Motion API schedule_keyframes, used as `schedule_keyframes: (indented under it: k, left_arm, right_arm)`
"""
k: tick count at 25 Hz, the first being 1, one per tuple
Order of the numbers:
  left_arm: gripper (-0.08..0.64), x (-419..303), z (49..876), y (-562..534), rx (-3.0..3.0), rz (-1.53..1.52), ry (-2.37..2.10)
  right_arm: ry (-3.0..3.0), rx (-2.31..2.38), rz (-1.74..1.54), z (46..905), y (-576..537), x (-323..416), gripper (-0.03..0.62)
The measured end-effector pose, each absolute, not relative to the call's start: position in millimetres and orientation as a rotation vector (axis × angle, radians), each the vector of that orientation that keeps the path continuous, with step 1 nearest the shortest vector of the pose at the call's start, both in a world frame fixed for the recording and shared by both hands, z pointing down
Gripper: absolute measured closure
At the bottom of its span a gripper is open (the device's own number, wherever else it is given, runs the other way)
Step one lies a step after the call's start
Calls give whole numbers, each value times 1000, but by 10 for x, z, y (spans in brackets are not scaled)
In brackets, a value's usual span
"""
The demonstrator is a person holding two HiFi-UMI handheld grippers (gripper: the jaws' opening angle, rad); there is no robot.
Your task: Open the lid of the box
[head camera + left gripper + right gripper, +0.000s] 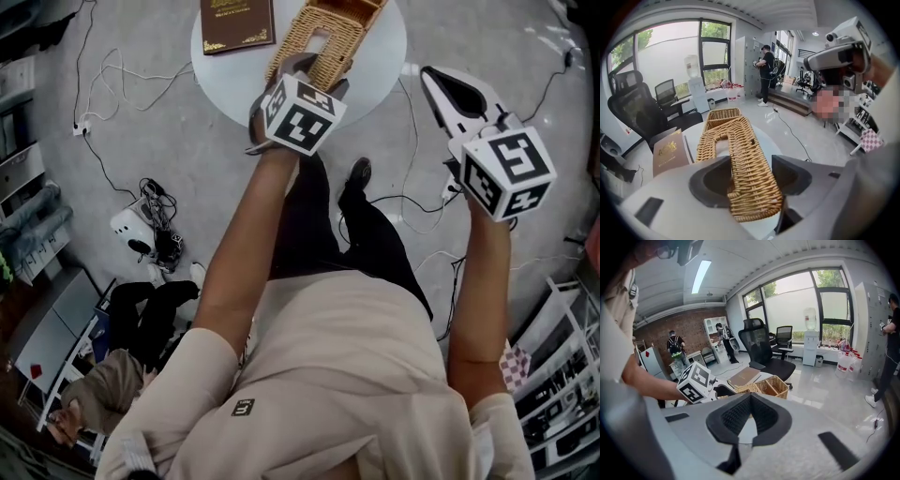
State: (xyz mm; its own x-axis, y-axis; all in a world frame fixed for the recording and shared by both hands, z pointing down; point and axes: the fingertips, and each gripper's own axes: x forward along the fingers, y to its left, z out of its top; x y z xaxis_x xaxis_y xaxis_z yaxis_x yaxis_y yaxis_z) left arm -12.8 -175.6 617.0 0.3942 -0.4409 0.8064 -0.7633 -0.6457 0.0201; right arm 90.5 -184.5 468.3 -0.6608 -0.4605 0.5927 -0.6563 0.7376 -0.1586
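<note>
A rectangular woven wicker box is set on a round white table and is seen open and divided inside; its slotted wicker lid is lifted and tilted, far end meeting the box

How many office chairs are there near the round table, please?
2: a big high-backed office chair just beyond the round table, and a smaller chair behind it by the window. More may be hidden outside the views.
</note>
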Motion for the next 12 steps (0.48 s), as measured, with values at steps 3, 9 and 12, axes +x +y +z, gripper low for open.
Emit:
schedule_keyframes:
  k: [3, 9, 12]
  left_arm:
    - [299, -153, 6112, -1752, 2278, 1130, -1043]
    - [363, -183, 5901, -1781, 2334, 1131, -1074]
    - [397, -201, 5822, -1792, 2358, 1130, -1094]
  right_arm:
    - [-2411, 842, 489, 4654, -1852, 895, 600]
    - [-2416, 845, 477, 4557, -1870, 857, 600]
    - [-2420, 847, 473, 4525, -1868, 847, 600]
